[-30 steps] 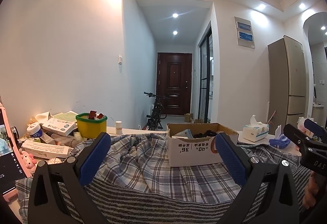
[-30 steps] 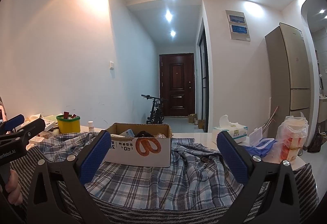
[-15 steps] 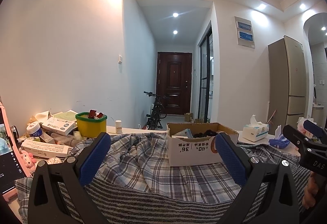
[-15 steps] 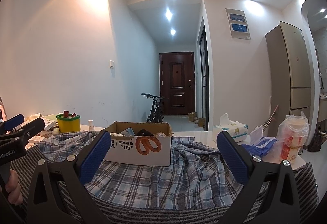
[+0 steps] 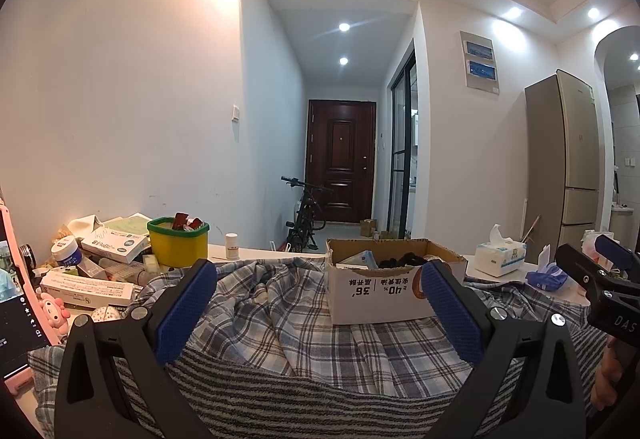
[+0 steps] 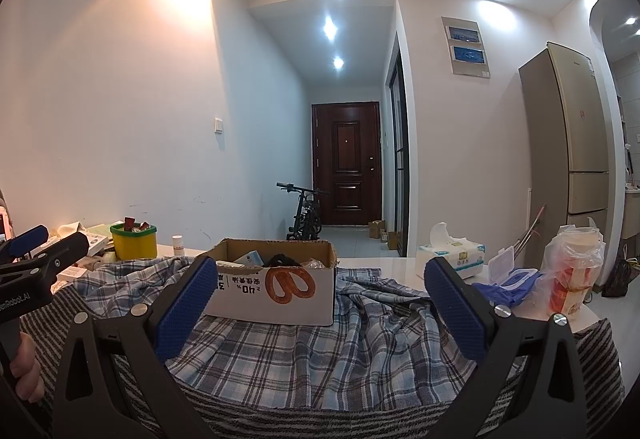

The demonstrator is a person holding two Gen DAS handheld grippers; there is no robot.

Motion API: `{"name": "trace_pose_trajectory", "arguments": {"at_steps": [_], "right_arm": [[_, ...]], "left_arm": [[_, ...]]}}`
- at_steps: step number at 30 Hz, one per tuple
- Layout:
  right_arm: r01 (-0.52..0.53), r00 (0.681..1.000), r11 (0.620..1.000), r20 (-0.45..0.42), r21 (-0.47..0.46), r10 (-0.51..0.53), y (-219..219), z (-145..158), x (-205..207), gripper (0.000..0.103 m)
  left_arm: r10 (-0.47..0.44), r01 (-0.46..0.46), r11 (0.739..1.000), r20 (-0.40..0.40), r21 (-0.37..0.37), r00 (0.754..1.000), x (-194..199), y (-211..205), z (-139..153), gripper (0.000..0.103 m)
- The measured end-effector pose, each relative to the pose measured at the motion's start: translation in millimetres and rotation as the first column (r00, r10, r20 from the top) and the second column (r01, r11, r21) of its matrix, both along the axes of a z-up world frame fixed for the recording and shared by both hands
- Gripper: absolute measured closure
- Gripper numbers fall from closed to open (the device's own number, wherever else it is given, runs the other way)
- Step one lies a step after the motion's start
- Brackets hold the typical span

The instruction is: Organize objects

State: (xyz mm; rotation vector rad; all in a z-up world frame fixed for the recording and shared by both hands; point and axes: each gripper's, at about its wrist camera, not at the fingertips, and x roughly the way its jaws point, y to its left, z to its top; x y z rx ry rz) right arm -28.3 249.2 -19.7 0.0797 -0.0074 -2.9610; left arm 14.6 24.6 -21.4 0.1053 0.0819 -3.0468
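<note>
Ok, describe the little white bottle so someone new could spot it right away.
Start at the cardboard box on the plaid cloth. Left of it stands a yellow tub. The white bottle stands upright between them on the white table edge, the only small capped cylinder standing alone.

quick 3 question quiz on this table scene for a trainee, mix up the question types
1. True or false: the cardboard box stands on the plaid shirt.
2. Multiple choice: what stands just right of the yellow tub in the left wrist view? A) small white bottle B) a kettle C) a red mug
3. Fill in: both the left gripper and the right gripper have their jaws ____, holding nothing.

Key: 1 true; 2 A; 3 open
</note>
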Motion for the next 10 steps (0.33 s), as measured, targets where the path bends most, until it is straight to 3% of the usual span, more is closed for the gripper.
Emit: {"name": "trace_pose_trajectory", "arguments": {"at_steps": [10], "right_arm": [[0.000,1.000,1.000,-0.001,0.000,0.000,0.0,0.4,0.1,0.000]], "left_arm": [[0.000,0.000,1.000,0.003,0.002,1.000,0.4,-0.3,-1.1,0.000]]}}
